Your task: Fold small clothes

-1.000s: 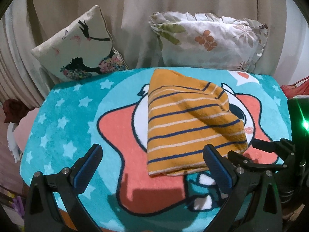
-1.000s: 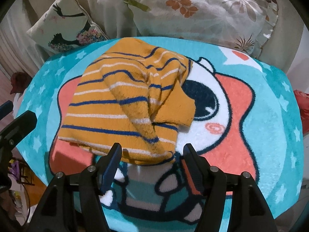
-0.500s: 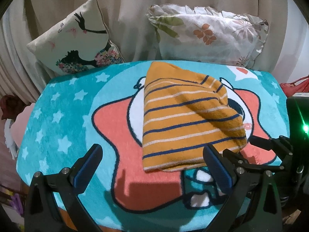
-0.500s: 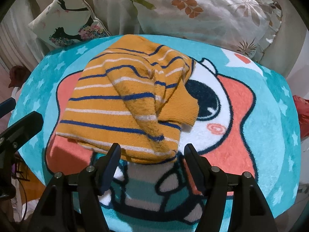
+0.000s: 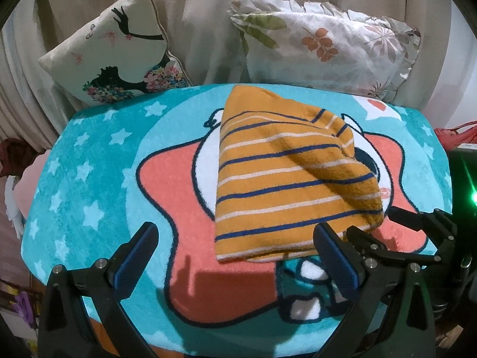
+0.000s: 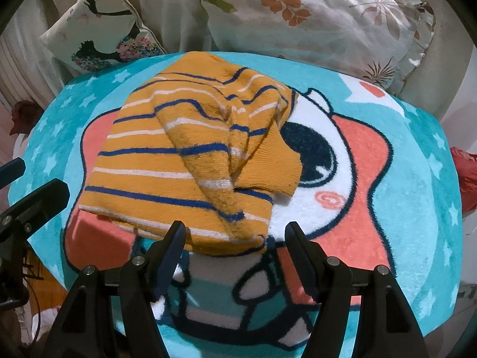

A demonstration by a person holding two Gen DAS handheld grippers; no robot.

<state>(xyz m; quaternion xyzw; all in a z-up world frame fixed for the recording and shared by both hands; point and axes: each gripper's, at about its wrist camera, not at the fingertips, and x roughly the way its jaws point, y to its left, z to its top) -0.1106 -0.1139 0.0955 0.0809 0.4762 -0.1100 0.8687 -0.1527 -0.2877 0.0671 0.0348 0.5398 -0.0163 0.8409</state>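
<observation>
An orange knit garment with blue and white stripes [image 5: 286, 179] lies folded on a teal cartoon mat [image 5: 89, 185]; it also shows in the right wrist view [image 6: 184, 161], with a sleeve folded over its right side. My left gripper [image 5: 235, 256] is open and empty, just before the garment's near edge. My right gripper [image 6: 235, 247] is open and empty, its fingertips at the garment's near hem. The right gripper's fingers [image 5: 417, 223] show at the right in the left wrist view.
A cushion with a black figure print [image 5: 116, 50] and a floral pillow [image 5: 325, 47] lean against beige drapery behind the mat. Red fabric [image 6: 465, 176] lies off the mat's right edge. The mat's front edge drops off near both grippers.
Both grippers have drawn back slightly toward the near side and risen; the garment sits a little farther away in both views. It has not been moved. Both stay open.
</observation>
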